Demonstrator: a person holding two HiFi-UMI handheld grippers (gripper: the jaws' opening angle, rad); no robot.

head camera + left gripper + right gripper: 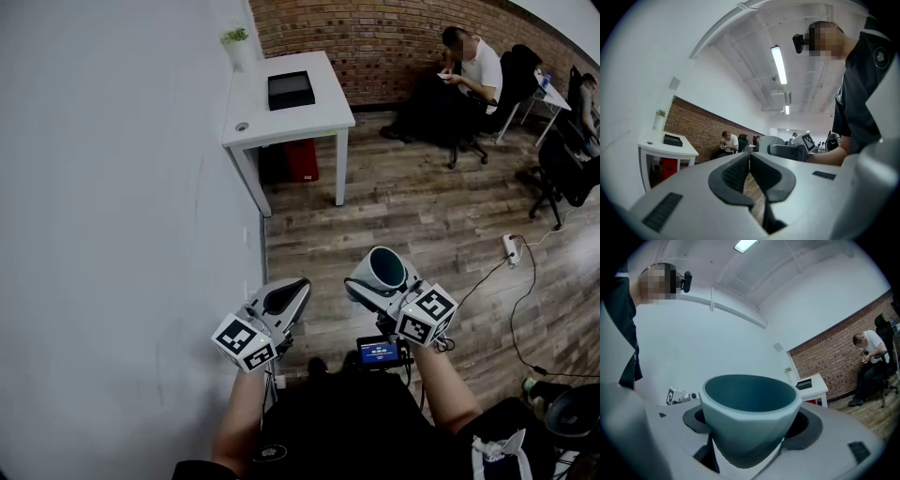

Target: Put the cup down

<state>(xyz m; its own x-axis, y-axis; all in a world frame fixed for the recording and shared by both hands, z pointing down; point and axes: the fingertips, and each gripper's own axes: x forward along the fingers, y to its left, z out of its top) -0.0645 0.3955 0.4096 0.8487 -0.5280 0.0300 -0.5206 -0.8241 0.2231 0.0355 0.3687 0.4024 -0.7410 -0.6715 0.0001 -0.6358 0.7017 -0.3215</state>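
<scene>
A plain white wall (112, 206) fills the left side. Against it stands a white square table (323, 117) carrying a flat black box (291, 90) and a small green potted plant (235, 41), with a red bin (302, 159) beneath. Nearer, the left gripper (284, 298) has its jaws pressed together with nothing between them. Just to its right, the right gripper (378, 281) has its jaws spread wide, clamped on either side of a pale teal faceted cup (749, 413). The cup sits mouth up in the air above the brown wooden plank floor (422, 216). Far right, a seated person (469, 70) faces a red brick wall (375, 37).
</scene>
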